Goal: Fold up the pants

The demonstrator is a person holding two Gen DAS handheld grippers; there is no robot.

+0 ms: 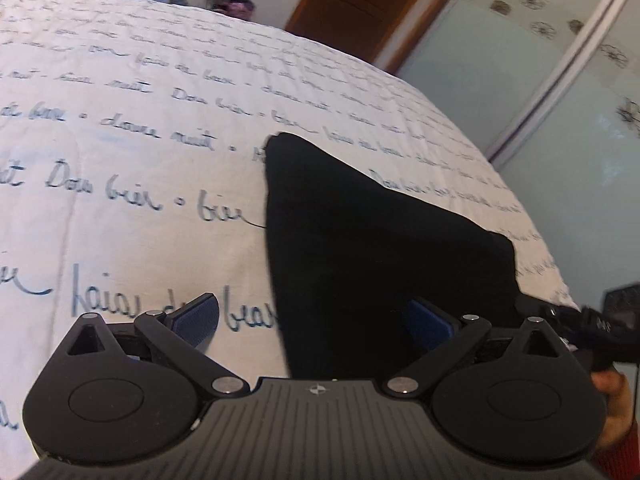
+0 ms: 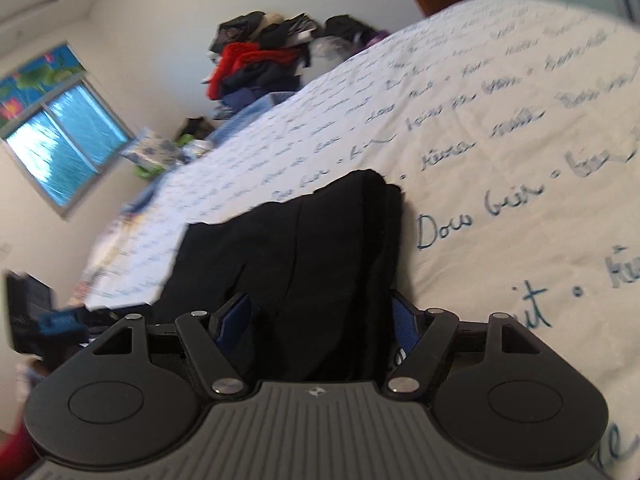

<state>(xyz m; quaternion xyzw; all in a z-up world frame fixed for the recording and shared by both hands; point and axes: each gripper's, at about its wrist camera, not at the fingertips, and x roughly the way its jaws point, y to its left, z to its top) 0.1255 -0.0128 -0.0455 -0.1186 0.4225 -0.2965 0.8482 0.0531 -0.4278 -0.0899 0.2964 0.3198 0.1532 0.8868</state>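
Looking along both tools, we find the black pants [image 1: 360,248] lying on the bed [image 1: 140,120], on its white cover printed with blue script, close to the near edge. Our left tool [image 1: 312,320] stands wide, one blue pad over bare cover and the other over the cloth's near edge; we see nothing pinched between them. Our right tool [image 2: 316,320] also stands fairly wide, with dark cloth [image 2: 312,248] filling the gap between its fingers; whether the pads actually press that cloth we cannot tell.

We judge the fabric soft, light and limp: it will sag and slide unless pinched firmly, and it seems already layered, so a grip should catch every layer at a corner or along the near hem.

From the left wrist view the cloth narrows to a corner pointing away from us up the bed. From the right wrist view its long axis likewise runs away from the tool, toward the far clothes heap [image 2: 260,64].
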